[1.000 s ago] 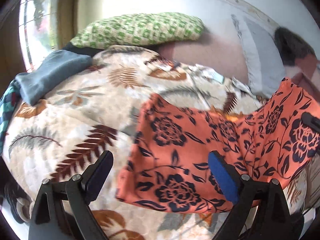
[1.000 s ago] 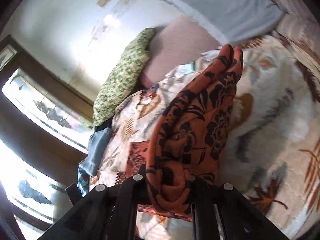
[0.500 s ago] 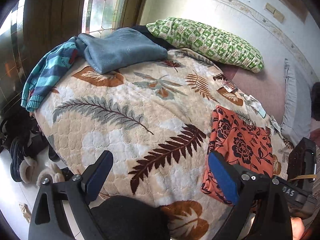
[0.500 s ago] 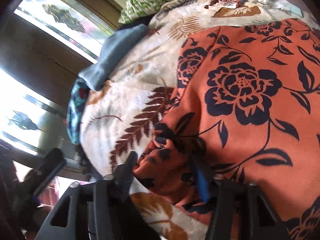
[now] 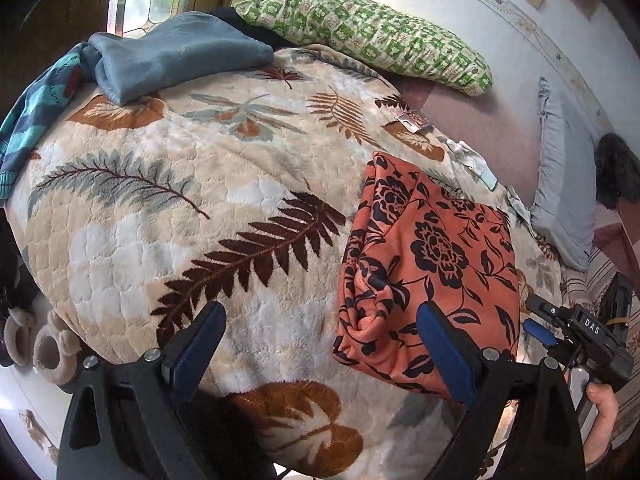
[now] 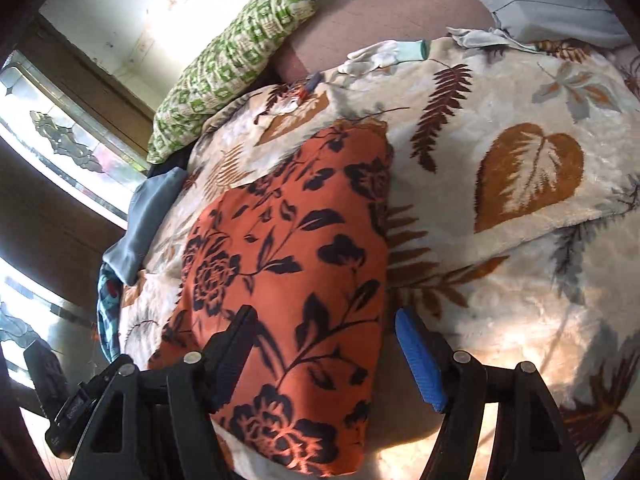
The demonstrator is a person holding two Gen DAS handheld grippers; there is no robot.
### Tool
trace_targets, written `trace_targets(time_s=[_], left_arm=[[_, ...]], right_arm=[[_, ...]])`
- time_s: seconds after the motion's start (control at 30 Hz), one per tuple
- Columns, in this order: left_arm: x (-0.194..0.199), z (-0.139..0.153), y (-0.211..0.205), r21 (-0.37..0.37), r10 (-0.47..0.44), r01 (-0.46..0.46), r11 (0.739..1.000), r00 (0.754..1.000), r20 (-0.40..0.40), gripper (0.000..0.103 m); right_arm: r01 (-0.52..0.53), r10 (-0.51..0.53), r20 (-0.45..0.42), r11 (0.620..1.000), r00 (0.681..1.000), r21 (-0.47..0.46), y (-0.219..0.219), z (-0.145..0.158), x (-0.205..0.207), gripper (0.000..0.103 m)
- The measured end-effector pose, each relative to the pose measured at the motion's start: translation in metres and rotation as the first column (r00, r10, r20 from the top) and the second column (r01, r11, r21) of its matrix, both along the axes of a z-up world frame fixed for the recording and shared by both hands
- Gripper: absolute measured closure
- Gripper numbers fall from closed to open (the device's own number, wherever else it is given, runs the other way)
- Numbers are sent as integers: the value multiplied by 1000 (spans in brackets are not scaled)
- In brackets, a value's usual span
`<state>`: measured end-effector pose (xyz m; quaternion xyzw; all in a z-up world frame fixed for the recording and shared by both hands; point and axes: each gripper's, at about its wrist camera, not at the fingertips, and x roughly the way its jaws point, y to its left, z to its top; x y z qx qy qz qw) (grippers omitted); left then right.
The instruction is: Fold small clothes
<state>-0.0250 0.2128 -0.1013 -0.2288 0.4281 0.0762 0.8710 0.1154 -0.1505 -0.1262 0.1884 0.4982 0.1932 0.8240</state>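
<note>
An orange garment with black flowers (image 5: 432, 256) lies folded on the leaf-print blanket (image 5: 192, 208); it also shows in the right wrist view (image 6: 288, 264). My left gripper (image 5: 320, 344) is open and empty, above the blanket just left of the garment. My right gripper (image 6: 324, 344) is open, hovering over the garment's near end, holding nothing. It also shows in the left wrist view (image 5: 540, 320) at the garment's right edge.
A blue-grey cloth (image 5: 172, 56) and a teal striped garment (image 5: 36, 108) lie at the blanket's far left. A green checked pillow (image 5: 368, 32) and a grey pillow (image 5: 560, 184) lie by the wall. Slippers (image 5: 44, 344) sit on the floor.
My right gripper has opened and let go of the orange garment, which now lies folded on the blanket. My left gripper has pulled back from the garment, still open.
</note>
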Motion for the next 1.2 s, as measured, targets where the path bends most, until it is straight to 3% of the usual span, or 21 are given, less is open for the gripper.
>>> trace_targets(time_s=[0.13,0.33,0.47,0.57,0.63,0.73,0.83,0.9,0.93,1.0,1.07,1.13,1.2], left_arm=[[-2,-2,10,17,27,-27,999,1000,-13,7],[-7,-3,27,-22,64,-64,998,998,-1,7],[-4,-8,37,-164,71,-69,984,997,8,7],[3,-16,31,-231,41,-40,972,999,-3,7],[12,-22,21,-237,7,-10,971,1000,-14,7],[24,-33,9,-271,-22,13,962,999,-31,7],[33,-39,2,-265,-28,14,964,998,-49,7],[35,-39,0,-258,-29,17,966,999,-41,9],[37,-36,-3,-251,-38,31,967,999,-23,14],[42,-32,-10,-226,-76,70,972,997,-18,40],[46,-33,-16,-212,-89,79,974,995,-42,48],[48,-31,-18,-199,-89,80,977,995,-39,48],[47,-28,-19,-195,-86,79,978,996,-29,43]], right_arm=[[-2,3,-45,1000,999,3,8,-12,32,28],[-42,41,-12,996,999,-79,46,-3,47,28],[-158,158,17,987,987,23,48,17,4,28],[-184,196,-28,953,980,242,32,13,-36,28],[-130,193,-121,907,974,402,22,-6,-59,28],[-51,202,-243,856,949,515,23,-39,-79,28],[70,107,-286,835,952,546,19,-60,-75,28],[229,32,-391,764,920,603,10,-82,-71,28],[285,12,-427,727,904,625,7,-90,-70,28],[341,-22,-444,677,896,652,5,-96,-72,28],[405,-61,-482,638,874,655,4,-104,-74,28],[506,-112,-567,612,816,607,2,-119,-82,28],[549,-123,-598,571,792,610,1,-127,-91,28]])
